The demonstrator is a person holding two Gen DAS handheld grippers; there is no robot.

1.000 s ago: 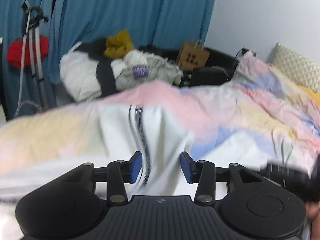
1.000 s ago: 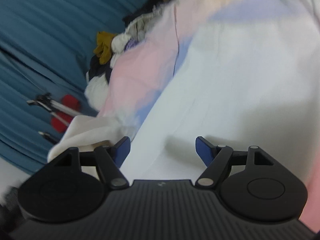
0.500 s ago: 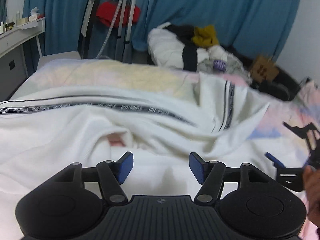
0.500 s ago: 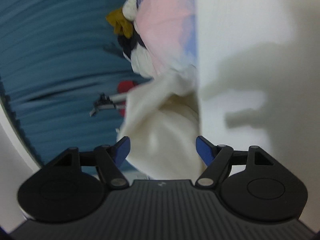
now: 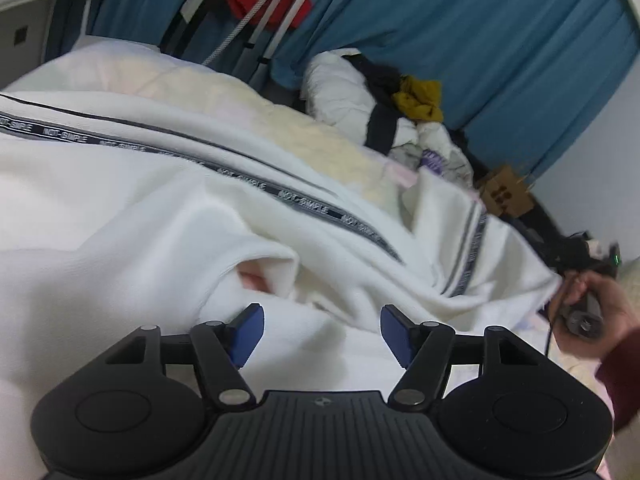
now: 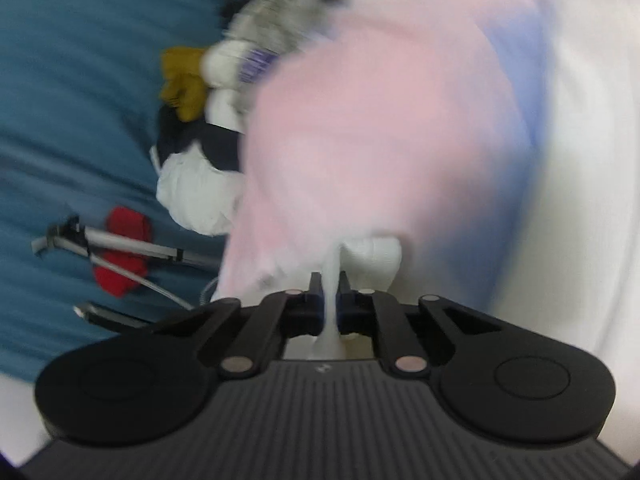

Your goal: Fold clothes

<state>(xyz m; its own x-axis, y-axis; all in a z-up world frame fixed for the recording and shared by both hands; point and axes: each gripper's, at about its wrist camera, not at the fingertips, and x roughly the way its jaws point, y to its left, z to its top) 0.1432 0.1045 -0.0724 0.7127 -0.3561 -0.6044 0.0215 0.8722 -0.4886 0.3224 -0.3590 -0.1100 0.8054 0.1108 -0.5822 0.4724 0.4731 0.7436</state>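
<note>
The white striped garment (image 5: 168, 208) sprawls just ahead of the wide-spread left gripper (image 5: 322, 330); the right gripper (image 6: 330, 286) pinches its edge.

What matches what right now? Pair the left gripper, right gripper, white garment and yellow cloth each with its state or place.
Column one:
1. left gripper
2. right gripper
3. white garment
4. yellow cloth

Column two:
A. on the laundry pile by the blue curtain
B. shut on a white fold
C. open, holding nothing
D. spread rumpled across the bed

Pairs: 1-C, 2-B, 3-D, 4-A
</note>
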